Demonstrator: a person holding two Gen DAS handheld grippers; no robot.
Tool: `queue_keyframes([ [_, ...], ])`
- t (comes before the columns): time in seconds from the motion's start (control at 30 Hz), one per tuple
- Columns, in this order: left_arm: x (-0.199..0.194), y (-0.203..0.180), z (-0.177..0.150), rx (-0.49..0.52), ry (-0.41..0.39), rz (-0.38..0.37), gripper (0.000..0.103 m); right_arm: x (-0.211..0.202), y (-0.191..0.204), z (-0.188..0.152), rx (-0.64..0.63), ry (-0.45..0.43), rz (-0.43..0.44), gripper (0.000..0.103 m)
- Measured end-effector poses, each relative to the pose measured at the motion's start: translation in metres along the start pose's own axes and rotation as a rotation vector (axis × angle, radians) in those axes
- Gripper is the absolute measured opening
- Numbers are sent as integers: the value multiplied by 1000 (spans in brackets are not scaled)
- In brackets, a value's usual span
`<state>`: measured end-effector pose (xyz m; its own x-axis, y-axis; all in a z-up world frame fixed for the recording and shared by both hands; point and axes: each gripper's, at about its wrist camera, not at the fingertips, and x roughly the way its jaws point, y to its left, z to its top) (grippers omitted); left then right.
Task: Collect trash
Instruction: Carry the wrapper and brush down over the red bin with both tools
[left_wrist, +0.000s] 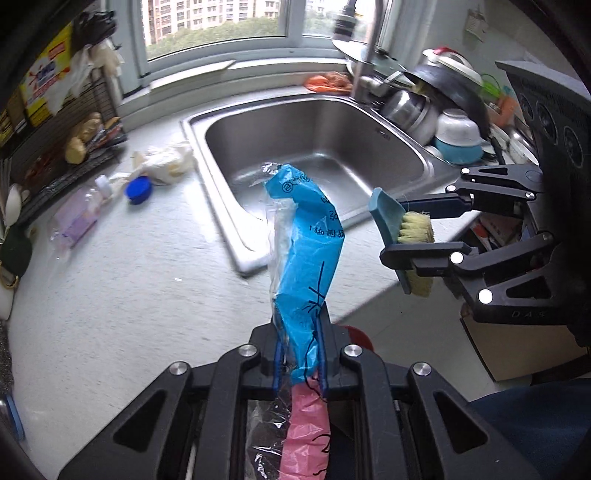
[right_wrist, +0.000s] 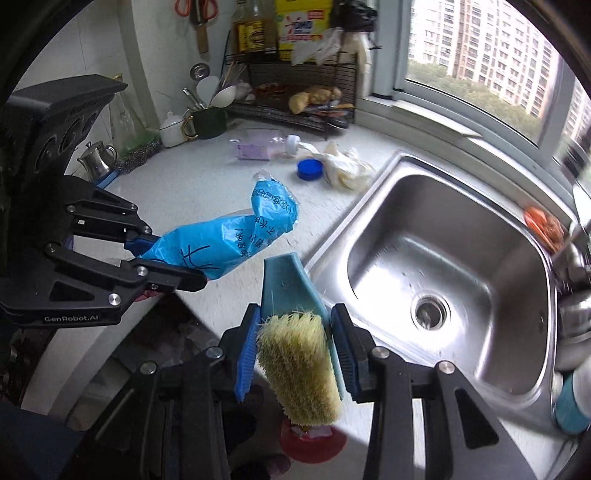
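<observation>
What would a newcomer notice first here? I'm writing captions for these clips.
The blue plastic bag clamped in the left gripper, held up over the countertop. Beside it, the right gripper grips a teal scrub brush near the steel sink.

Daylight from a curved window (left_wrist: 214, 22) overlooking apartment towers falls on a pale speckled counter (left_wrist: 122, 280), a stainless sink (right_wrist: 443, 258) and a black wire rack (right_wrist: 295, 92) against white wall tiles.
</observation>
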<state>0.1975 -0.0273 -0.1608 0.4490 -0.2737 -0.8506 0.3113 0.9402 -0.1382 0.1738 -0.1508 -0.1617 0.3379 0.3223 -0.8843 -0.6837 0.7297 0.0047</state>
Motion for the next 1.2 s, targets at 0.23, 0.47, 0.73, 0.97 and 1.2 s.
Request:
queue_keyframes([
  [0.23, 23, -77, -27, 54, 75, -60, 13, -29, -20, -67, 90, 20, -21, 36],
  [0.47, 79, -118, -53, 96, 198, -135, 13, -31, -37, -131, 200, 80, -33, 36],
  [0.73, 177, -128, -86, 110, 322, -185, 13, 20, -51, -191, 327, 164, -64, 36],
  [0.97, 273, -122, -109, 128, 354, -188, 13, 85, -72, -232, 418, 221, -90, 36],
  [1.2, 361, -130, -135, 152, 386, -213, 13, 142, -101, -271, 482, 234, -137, 36],
])
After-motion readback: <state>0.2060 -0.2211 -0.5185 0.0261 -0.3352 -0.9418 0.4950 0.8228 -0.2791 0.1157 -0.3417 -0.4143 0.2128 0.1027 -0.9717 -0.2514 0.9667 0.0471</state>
